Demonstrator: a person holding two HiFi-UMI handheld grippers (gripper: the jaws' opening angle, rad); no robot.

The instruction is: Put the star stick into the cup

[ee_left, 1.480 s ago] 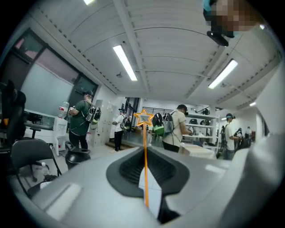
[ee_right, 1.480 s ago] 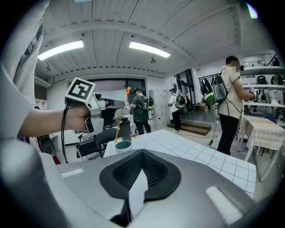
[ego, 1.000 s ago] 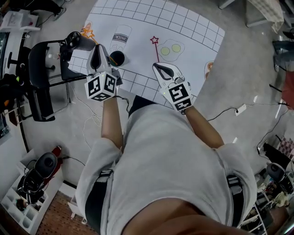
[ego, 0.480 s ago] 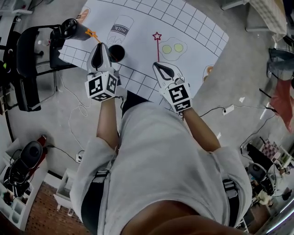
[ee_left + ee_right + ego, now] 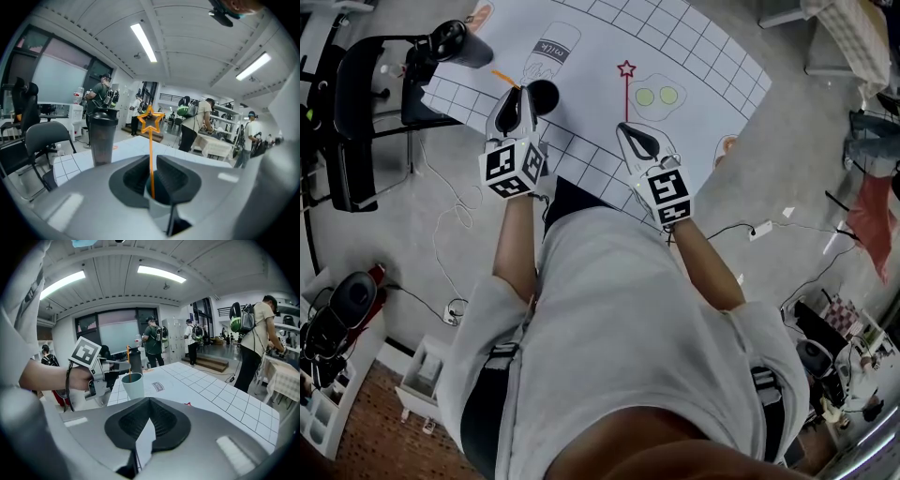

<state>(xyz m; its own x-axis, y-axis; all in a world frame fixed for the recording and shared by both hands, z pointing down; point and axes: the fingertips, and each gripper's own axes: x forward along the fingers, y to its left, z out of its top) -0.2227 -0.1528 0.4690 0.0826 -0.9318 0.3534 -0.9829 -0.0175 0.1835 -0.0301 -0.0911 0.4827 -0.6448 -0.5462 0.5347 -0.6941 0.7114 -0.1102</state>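
An orange star stick (image 5: pixel 150 118) stands upright between my left gripper's (image 5: pixel 151 161) jaws, its lower end inside the pale cup (image 5: pixel 158 206) just below them. The jaws are opening and a gap shows on either side of the stick. In the head view the left gripper (image 5: pixel 523 94) sits at the cup's (image 5: pixel 542 94) left rim, with the orange stick (image 5: pixel 504 77) slanting up and left. A red star stick (image 5: pixel 627 84) lies on the mat ahead of my right gripper (image 5: pixel 624 127). The right gripper (image 5: pixel 149 401) is shut and holds nothing; it faces the cup (image 5: pixel 133 385).
The white gridded mat (image 5: pixel 703 52) carries printed pictures of a milk carton (image 5: pixel 551 52) and fried eggs (image 5: pixel 654 96). A dark shaker bottle (image 5: pixel 455 42) stands at its left end, beside a black office chair (image 5: pixel 356 103). Cables lie on the floor. People stand in the background.
The left gripper has carried the orange star stick right, up to the cup, and the stick's lower end now sits inside it. Its jaws have parted a little. The right gripper stays shut.
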